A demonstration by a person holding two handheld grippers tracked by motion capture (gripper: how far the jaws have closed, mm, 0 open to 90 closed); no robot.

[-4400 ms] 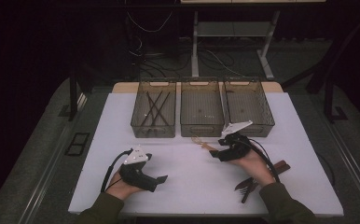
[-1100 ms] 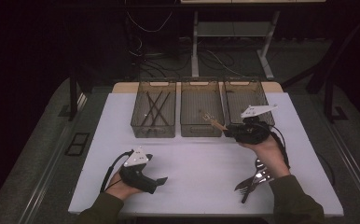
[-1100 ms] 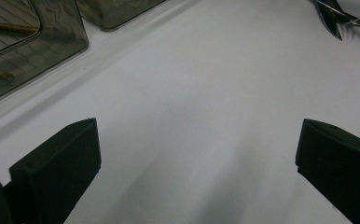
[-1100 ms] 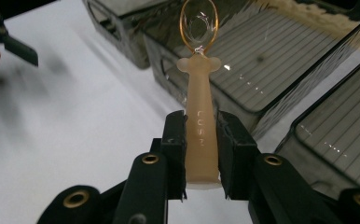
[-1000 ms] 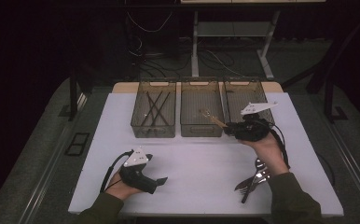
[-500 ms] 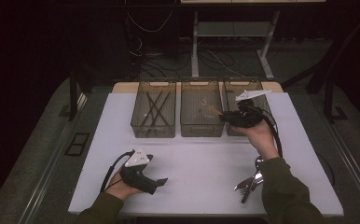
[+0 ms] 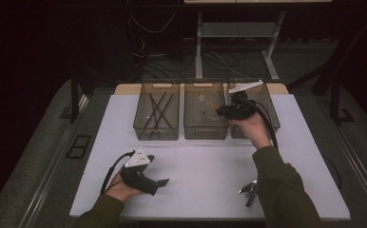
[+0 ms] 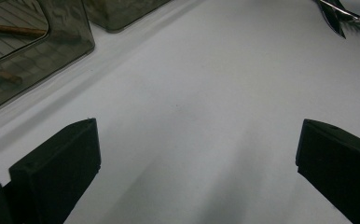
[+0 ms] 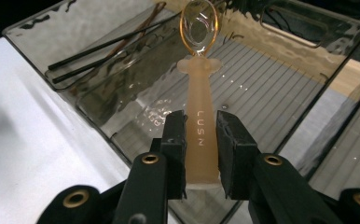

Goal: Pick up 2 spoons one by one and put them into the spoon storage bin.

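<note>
My right gripper is shut on the peach handle of a spoon with a clear, orange-rimmed bowl. It holds the spoon over the middle bin, bowl pointing away from the jaws. In the high view the right gripper hovers at the wall between the middle bin and the right bin. My left gripper rests on the white table near the front left, open, with nothing between its jaws.
The left bin holds several dark chopsticks, which the right gripper view also shows. Metal cutlery lies near the table's front edge by the right sleeve, and appears far off in the left gripper view.
The right hand has carried the spoon away from the person and a little leftward, from the bins' near side to above the middle bin. The left gripper has stayed put.
</note>
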